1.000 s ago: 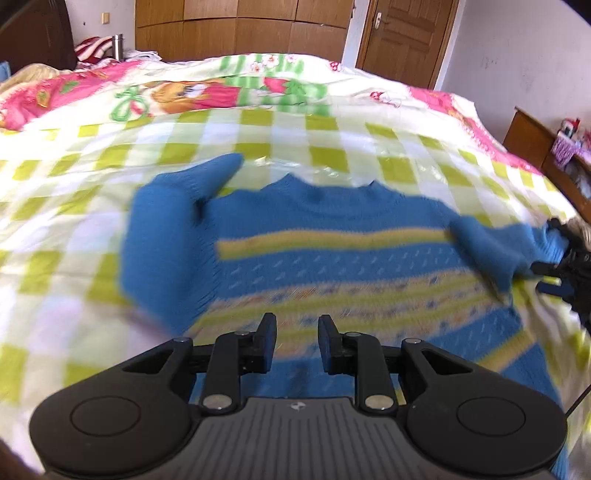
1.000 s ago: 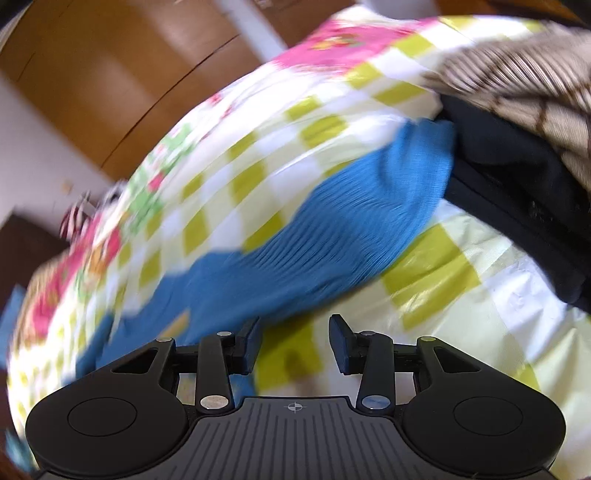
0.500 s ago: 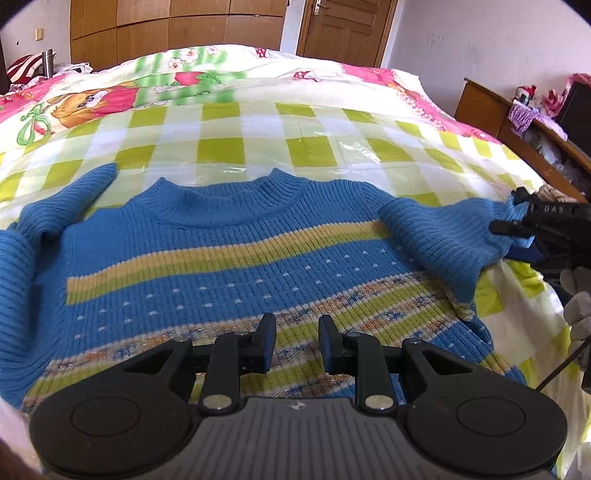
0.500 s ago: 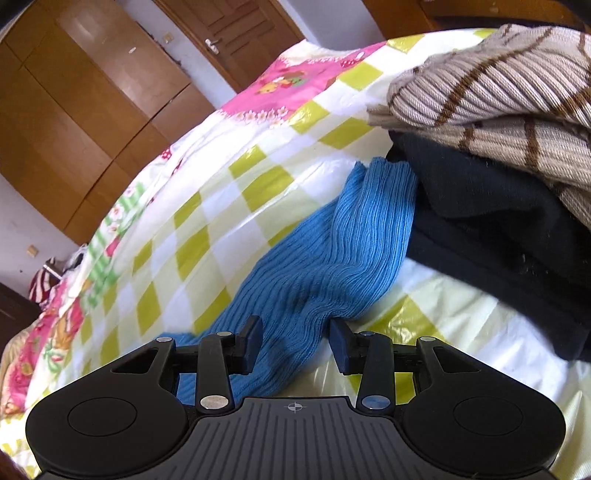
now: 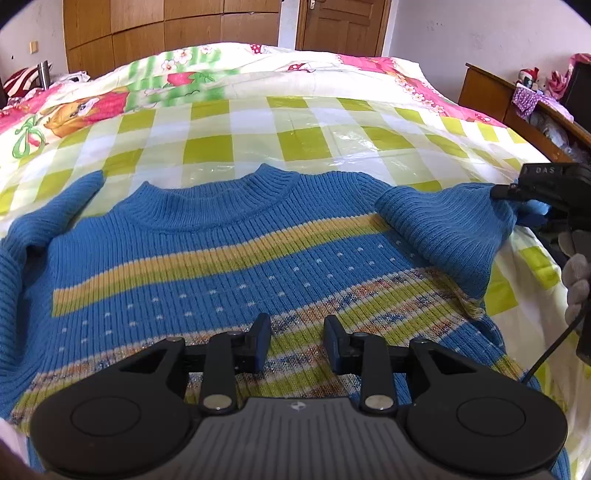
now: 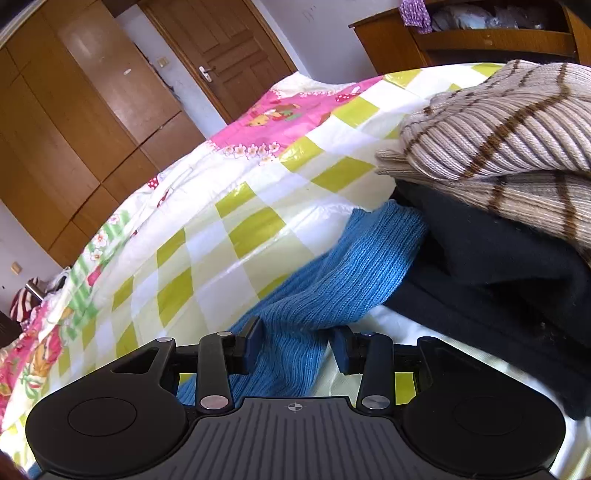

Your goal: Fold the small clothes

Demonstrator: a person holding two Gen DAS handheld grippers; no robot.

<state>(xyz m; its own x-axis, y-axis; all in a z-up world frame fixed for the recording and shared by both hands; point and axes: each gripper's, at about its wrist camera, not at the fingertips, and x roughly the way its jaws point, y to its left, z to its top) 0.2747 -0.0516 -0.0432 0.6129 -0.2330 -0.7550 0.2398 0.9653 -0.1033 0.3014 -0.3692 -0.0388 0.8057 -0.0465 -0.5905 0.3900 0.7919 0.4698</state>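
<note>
Left gripper (image 5: pixel 297 341) jaws apart, hovering over blue sweater (image 5: pixel 229 266) lying flat, frame center, on checkered bedspread (image 5: pixel 303 140). Right gripper (image 6: pixel 295 345) jaws apart around its sleeve (image 6: pixel 354 280), beside dark garment (image 6: pixel 498 280) under striped beige knit (image 6: pixel 498 129), right.

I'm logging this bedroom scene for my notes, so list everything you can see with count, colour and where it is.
sweater: one, blue with yellow and patterned stripes, spread flat on the bed, front up
bed cover: one, green and white checks with pink cartoon border, under the sweater
striped knit: one, beige with brown lines, top of a pile at the bed's right edge
dark garment: one, black, under the striped knit, against the blue sleeve end
wardrobe: one, brown wood, far wall
door: one, brown wood, beside the wardrobe
left hand-held gripper: one, black, open over the sweater hem
right hand-held gripper: one, black, open around the right sleeve
</note>
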